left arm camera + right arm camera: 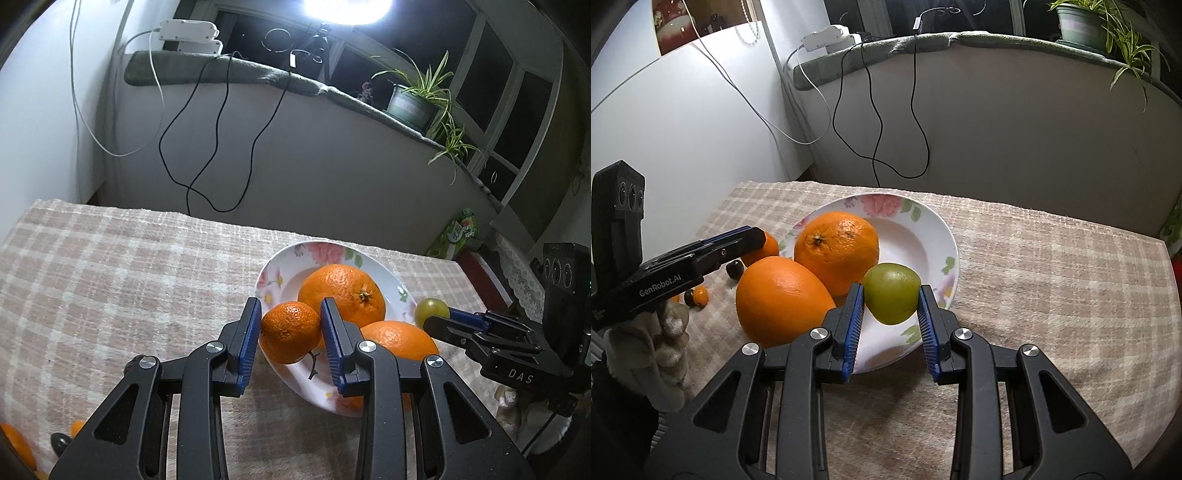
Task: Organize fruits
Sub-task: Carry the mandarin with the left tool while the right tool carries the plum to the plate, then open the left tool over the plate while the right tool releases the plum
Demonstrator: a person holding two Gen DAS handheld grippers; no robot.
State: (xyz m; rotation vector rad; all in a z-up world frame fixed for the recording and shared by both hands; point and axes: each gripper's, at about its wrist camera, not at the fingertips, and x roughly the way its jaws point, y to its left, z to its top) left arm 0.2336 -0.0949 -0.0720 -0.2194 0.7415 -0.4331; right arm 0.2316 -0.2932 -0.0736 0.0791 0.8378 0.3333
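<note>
Left tongs (290,332): clamped on a small mandarin (290,332), one blue ribbed pad on each flank, the fruit held over the near rim of the plate.
Right tongs (891,295): clamped on a green fruit (892,293), pads pressed to its two sides, held above the plate's near edge.
Mandarin, handling: light by the look of it, with a soft, loose, pebbled skin; I judge it gives under pressure, so a grip across the widest part, as now, suits it, and a hard squeeze could bruise or split it.
Green fruit, handling: smooth and glossy, probably firmer and more slippery than the citrus; the ribbed pads help, but a hold off the widest line could let it squirt out.
Large oranges: one round orange (836,249) sits in the plate, a second, longer orange (783,297) leans on the plate's left edge and touches the first; both look heavy and wide for the tongs, so they would need a nearly full spread.
Plate (919,236): floral china, fragile, shallow; round fruit may roll in it, so set each piece down low, not dropped.
Loose fruit: a small orange piece (700,295) and dark ones (735,268) lie on the cloth, left of the plate.
Table (1052,277): covered by a checked woven cloth, soft enough to slow rolling.
</note>
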